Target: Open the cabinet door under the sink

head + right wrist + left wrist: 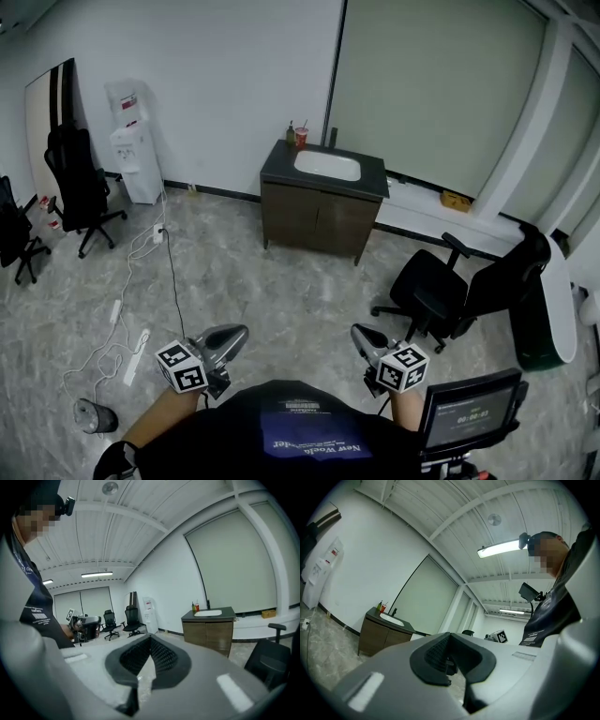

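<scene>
The dark wood sink cabinet point(317, 217) stands against the far wall, both of its doors shut, with a white basin point(327, 166) set into the dark top. Both grippers are held low near my body, far from it across the marble floor. The left gripper point(234, 336) and the right gripper point(361, 335) each have their jaws together with nothing between them. In the left gripper view the cabinet point(377, 637) is small at the left, beyond the shut left gripper point(450, 634). In the right gripper view the cabinet point(211, 626) is at the right, past the right gripper point(151, 637).
A black office chair point(441, 291) stands to the right of the cabinet, and another chair point(80, 187) and a water dispenser point(136, 155) stand at the left wall. Cables and a power strip point(131, 342) lie on the floor at the left. A red cup point(301, 137) sits on the countertop.
</scene>
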Tool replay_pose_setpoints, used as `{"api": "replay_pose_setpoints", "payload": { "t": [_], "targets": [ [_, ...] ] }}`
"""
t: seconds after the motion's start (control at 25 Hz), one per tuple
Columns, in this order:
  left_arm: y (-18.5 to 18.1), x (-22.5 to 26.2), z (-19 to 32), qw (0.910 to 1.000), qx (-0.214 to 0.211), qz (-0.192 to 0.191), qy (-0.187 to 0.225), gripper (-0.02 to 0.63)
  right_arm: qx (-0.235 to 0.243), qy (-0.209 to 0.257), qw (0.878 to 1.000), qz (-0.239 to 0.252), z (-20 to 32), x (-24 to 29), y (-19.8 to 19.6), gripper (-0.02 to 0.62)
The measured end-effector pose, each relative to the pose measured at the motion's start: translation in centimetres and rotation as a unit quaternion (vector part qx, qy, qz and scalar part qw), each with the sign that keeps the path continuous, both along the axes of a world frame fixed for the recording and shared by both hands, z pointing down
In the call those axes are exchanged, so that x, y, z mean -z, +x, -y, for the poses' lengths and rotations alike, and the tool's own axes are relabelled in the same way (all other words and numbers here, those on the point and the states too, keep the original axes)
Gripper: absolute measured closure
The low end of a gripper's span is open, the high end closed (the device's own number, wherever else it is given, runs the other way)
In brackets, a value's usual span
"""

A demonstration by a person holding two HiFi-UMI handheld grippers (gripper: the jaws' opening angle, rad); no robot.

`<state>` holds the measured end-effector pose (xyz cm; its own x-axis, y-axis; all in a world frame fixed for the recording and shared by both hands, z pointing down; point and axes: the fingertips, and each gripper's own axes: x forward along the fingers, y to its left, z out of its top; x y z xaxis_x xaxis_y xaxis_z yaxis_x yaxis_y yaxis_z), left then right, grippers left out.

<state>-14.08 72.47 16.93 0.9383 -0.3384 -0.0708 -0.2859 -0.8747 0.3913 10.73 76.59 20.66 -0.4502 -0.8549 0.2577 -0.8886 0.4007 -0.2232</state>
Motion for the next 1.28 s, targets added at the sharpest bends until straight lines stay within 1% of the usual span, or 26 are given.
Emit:
{"api": "replay_pose_setpoints", "payload": {
  "t": [0.24, 0.4, 0.48, 0.6, 0.8, 0.88, 0.96, 1.12, 1.28],
  "targets": [
    [5.1, -0.4, 1.2, 0.9997, -0.017, 0.016, -0.008, 0.607, -0.014, -0.012, 1.000, 0.013, 1.2, -1.7, 4.6, 0.595],
    [6.7, -1.1, 2.6, 0.9993, -0.027, 0.022, -0.017, 0.607, -0.024, -0.023, 0.999, 0.018, 1.7, -2.9, 6.1, 0.595],
    [7.4, -1.6, 3.7, 0.9991, -0.032, 0.019, -0.022, 0.606, -0.032, -0.030, 0.999, 0.019, 2.3, -3.5, 6.7, 0.595],
    [7.9, -2.0, 5.7, 0.9986, -0.044, 0.016, -0.025, 0.607, -0.039, -0.032, 0.999, 0.013, 4.0, -3.7, 6.6, 0.595],
    [7.3, -1.8, 11.2, 0.9977, -0.064, -0.007, -0.024, 0.607, -0.059, -0.026, 0.998, -0.010, 8.5, -2.8, 6.0, 0.595],
    [6.6, -1.5, 14.1, 0.9971, -0.071, -0.011, -0.023, 0.607, -0.071, -0.022, 0.997, -0.013, 10.7, -1.9, 5.4, 0.595],
    [5.5, -1.1, 16.9, 0.9967, -0.079, -0.015, -0.014, 0.607, -0.076, -0.016, 0.997, -0.020, 13.0, -1.2, 4.4, 0.595],
    [3.0, -0.5, 22.4, 0.9958, -0.090, -0.019, 0.000, 0.607, -0.093, -0.006, 0.995, -0.023, 17.9, -0.3, 2.2, 0.595],
    [1.2, -0.5, 26.5, 0.9948, -0.101, -0.012, 0.008, 0.606, -0.095, -0.007, 0.995, -0.029, 22.3, 0.0, -0.2, 0.595]
  ]
}}
